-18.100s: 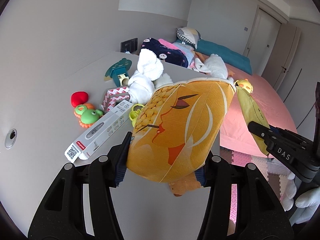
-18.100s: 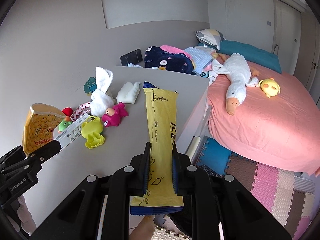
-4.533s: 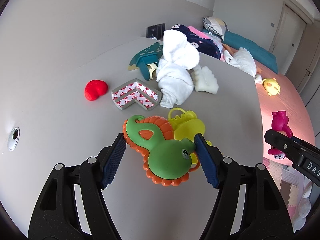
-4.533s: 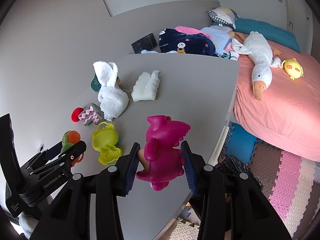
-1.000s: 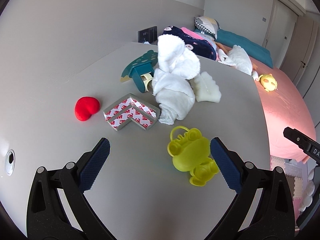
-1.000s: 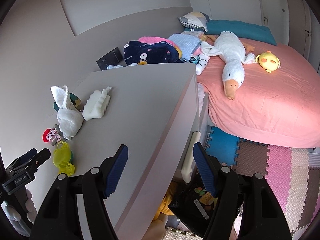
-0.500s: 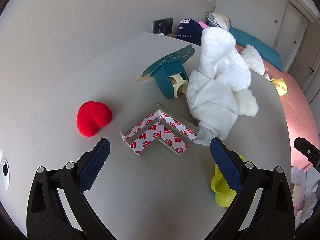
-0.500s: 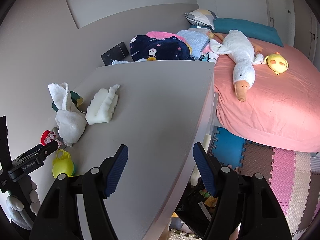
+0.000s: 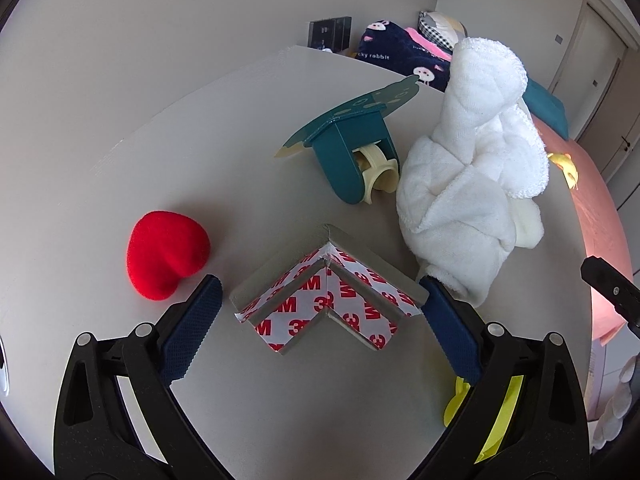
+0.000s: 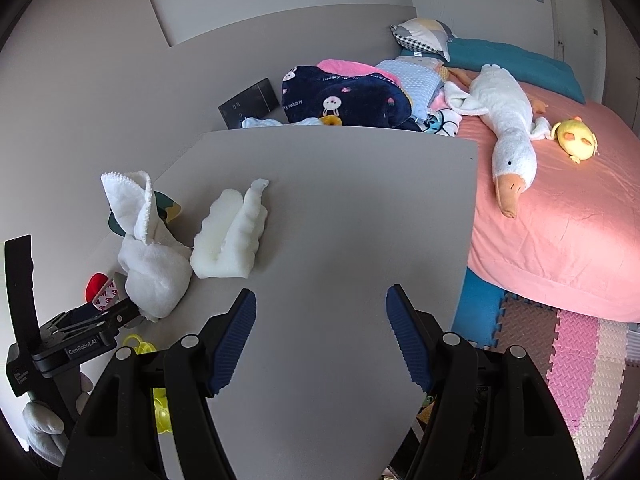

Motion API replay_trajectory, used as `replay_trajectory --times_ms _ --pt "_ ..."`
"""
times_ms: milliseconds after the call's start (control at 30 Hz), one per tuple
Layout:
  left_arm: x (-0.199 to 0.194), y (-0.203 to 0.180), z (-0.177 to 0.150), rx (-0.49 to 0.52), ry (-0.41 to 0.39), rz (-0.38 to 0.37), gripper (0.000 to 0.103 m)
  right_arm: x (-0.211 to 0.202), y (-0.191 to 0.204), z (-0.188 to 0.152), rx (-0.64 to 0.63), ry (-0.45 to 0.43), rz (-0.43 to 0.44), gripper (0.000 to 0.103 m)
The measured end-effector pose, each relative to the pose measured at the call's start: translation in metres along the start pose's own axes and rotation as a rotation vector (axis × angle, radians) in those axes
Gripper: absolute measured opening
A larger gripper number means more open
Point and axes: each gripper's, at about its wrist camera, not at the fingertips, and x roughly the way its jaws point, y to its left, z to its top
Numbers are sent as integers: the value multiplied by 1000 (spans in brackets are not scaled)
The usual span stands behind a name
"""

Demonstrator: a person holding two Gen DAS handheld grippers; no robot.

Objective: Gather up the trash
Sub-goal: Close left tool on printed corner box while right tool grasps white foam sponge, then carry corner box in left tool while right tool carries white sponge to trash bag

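Observation:
An L-shaped grey corner guard with red-and-white 3M backing (image 9: 328,304) lies on the grey table (image 9: 224,128). My left gripper (image 9: 318,312) is open with its jaws on either side of the guard, not closed on it. It also shows at the left of the right wrist view (image 10: 106,312). My right gripper (image 10: 320,340) is open and empty above bare table (image 10: 340,208). A white foam piece (image 10: 230,236) lies ahead-left of it.
A red heart sponge (image 9: 166,254), a teal holder (image 9: 352,148), a rolled white towel (image 9: 468,184) and a yellow frog toy (image 9: 492,412) surround the guard. The table's right edge (image 10: 466,248) drops to foam mats and a pink bed (image 10: 560,220).
My left gripper has moved forward and down, so the corner guard now sits between its open jaws. My right gripper has come closer over the table.

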Motion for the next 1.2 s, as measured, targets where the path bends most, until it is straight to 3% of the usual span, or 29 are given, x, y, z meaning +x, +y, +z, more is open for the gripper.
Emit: replay_trajectory --times_ms 133,267,433,767,900,967,1067,1100,1200 --pt "-3 -6 -1 24 -18 -6 84 12 15 6 -23 10 7 69" --pt "-5 -8 -4 15 -30 6 83 23 27 12 -37 20 15 68" --pt "-10 -2 -6 -19 -60 72 82 38 35 18 -18 42 46 68" --pt "-12 16 -8 -71 -59 38 82 65 60 40 -46 66 19 68" --pt "-11 16 -8 -72 -54 35 82 78 67 48 -23 95 46 68" --pt "-10 16 -7 -71 -51 35 82 82 69 50 -20 106 58 65" --pt "-8 15 -5 -71 -51 35 82 87 75 50 -26 122 113 46" --pt "-8 15 -5 -71 -51 34 82 87 76 50 -25 124 140 34" --pt "-8 15 -5 -70 -51 35 82 82 83 50 -54 104 128 24"
